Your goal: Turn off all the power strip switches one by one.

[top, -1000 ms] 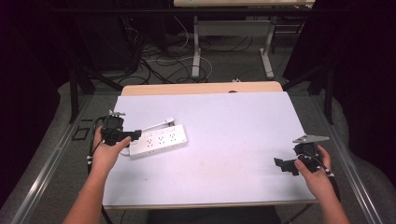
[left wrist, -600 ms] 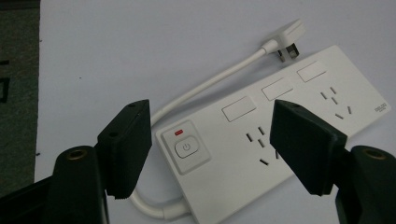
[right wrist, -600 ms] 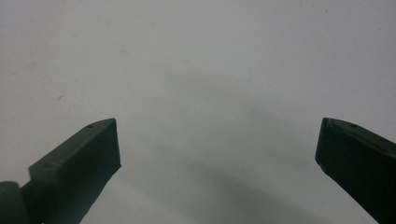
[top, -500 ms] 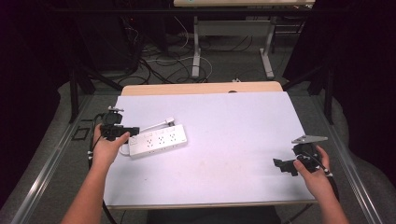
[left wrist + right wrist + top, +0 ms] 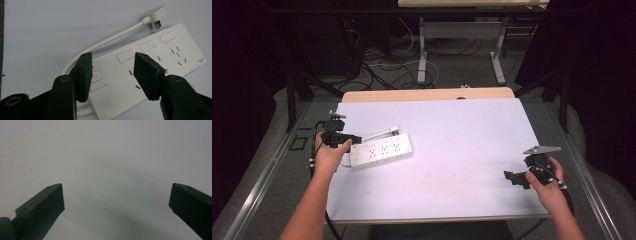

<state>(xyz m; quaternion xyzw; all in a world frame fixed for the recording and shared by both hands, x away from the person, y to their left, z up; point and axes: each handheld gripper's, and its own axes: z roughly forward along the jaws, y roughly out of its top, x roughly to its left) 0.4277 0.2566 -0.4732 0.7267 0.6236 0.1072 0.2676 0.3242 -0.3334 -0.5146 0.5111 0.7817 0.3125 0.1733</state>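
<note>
Power strip (image 5: 382,150) flat on table (image 5: 452,130) at 9 o'clock, plug (image 5: 155,13) loose beside it. Left gripper (image 5: 112,72) poised over switch end, jaws just closing, half-narrowed, gripping nothing yet; likely lining up a grasp. Right gripper (image 5: 517,177) parked at 4 o'clock, jaws wide, empty.

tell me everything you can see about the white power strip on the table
The power strip is a flat white plastic bar lying face up on the table's left part. It has a power button, three blank rectangular covers and socket slots. A short white cord loops to its plug, lying unplugged beside it. The left gripper has been closing over its button end.
</note>
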